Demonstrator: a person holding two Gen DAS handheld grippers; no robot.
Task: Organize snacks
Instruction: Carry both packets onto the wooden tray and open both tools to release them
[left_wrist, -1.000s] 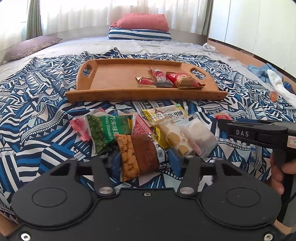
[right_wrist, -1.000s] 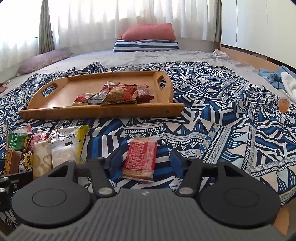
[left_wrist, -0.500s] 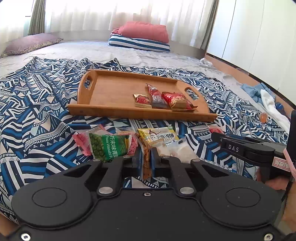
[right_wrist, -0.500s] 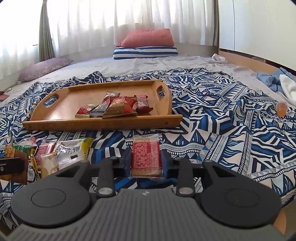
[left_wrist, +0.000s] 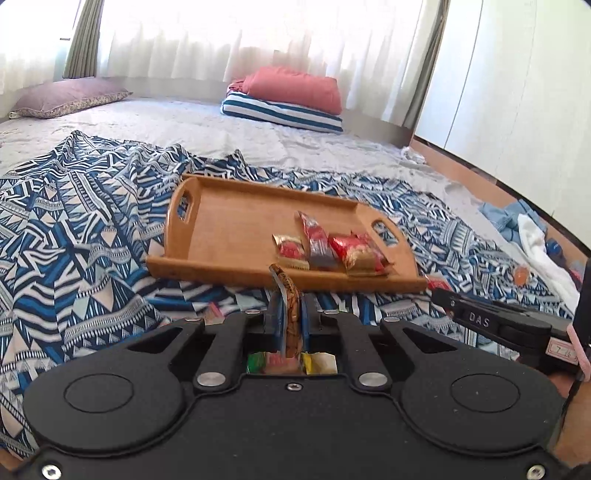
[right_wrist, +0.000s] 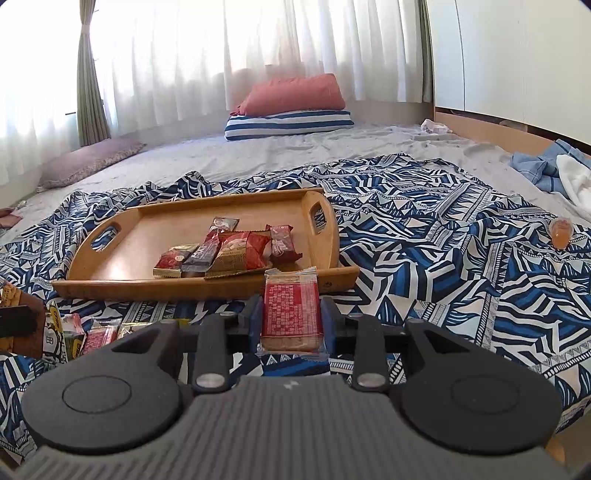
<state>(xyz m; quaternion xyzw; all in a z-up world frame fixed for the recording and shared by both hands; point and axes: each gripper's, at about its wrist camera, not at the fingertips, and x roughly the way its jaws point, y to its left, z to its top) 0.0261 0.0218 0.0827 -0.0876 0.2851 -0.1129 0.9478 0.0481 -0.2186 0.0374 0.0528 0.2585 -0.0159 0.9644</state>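
My left gripper is shut on a brown and orange snack packet, held edge-on above the blanket. My right gripper is shut on a red-labelled wafer packet, lifted just in front of the wooden tray. Several red snack packets lie in the tray's right half. In the left wrist view the tray lies ahead with its left half bare. Loose snacks remain on the blanket at the left, partly hidden below my left gripper.
A blue and white patterned blanket covers the bed. An orange jelly cup sits on it at the right. Blue and white clothes lie at the right edge. Pillows are stacked at the back.
Both grippers closed on their packets and rose off the blanket. The left one carried the brown packet up out of the pile. The tray now sits lower in both views.
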